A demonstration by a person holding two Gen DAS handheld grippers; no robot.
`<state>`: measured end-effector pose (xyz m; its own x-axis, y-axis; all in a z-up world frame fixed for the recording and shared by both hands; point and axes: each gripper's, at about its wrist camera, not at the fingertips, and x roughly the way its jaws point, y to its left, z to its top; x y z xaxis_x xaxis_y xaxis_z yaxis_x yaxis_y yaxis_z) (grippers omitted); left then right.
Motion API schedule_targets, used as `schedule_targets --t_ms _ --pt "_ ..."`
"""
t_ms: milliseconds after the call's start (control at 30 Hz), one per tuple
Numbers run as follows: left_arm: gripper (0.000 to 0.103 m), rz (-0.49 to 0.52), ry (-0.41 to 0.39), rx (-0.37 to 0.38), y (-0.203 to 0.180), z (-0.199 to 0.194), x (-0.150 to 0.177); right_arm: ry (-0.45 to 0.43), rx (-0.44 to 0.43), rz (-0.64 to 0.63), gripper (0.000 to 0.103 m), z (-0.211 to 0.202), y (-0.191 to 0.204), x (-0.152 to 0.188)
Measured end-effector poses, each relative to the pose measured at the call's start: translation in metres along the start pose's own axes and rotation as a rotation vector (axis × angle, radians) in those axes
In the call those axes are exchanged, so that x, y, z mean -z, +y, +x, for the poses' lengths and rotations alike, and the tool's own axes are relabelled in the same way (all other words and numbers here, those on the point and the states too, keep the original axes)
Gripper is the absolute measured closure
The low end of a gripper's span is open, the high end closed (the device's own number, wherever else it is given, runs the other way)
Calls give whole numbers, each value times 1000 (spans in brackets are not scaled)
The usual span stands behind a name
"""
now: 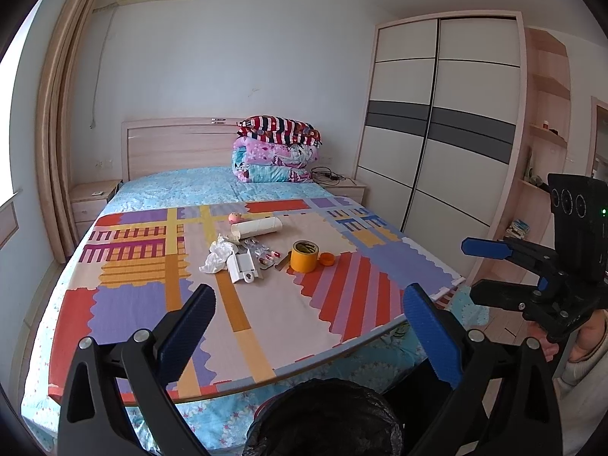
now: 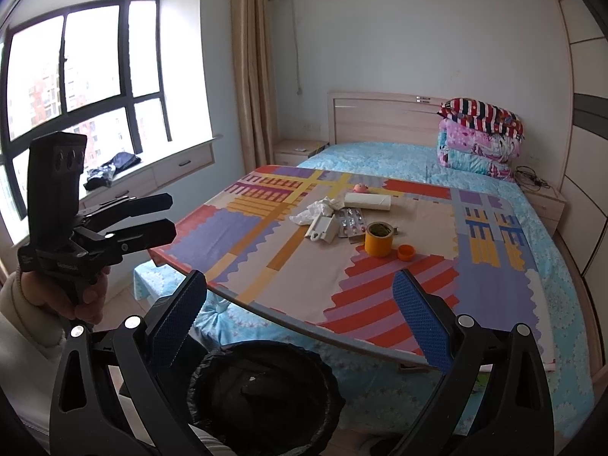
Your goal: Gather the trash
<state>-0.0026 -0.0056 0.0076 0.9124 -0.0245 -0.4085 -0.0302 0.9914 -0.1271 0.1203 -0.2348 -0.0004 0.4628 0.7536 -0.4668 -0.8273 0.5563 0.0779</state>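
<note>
Black-lined trash bin (image 2: 262, 395) sits nearest, below the patterned board (image 1: 288, 319) on the bed. Both grippers, left (image 1: 309, 306) and right (image 2: 300, 304), hover spread and empty. Mid-board lie crumpled tissue (image 1: 218, 254), a paper roll (image 1: 256, 227), pill blisters (image 2: 351, 222).

Crumpled white tissue (image 1: 217, 256), a paper roll (image 1: 257, 227), pill blisters (image 1: 266, 255) and a tape roll (image 1: 304, 255) cluster mid-board; the black-lined bin (image 2: 262, 395) stands below.
</note>
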Motion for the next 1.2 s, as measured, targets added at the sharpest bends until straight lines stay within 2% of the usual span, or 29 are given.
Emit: schedule_targets --t_ms 400,633,900,1000,1200 --pt "8 -8 14 -7 3 3 3 16 -5 3 4 10 -3 -1" --pt "8 -2 42 -20 12 21 0 30 1 3 4 25 -13 -4" --pt "8 7 94 -48 25 65 -10 66 10 -8 4 57 -31 -12" --pt "8 -19 133 -84 37 90 -15 79 14 -28 4 73 -40 -16" --pt "8 -40 199 -110 56 138 -18 111 24 -38 4 105 -56 -21"
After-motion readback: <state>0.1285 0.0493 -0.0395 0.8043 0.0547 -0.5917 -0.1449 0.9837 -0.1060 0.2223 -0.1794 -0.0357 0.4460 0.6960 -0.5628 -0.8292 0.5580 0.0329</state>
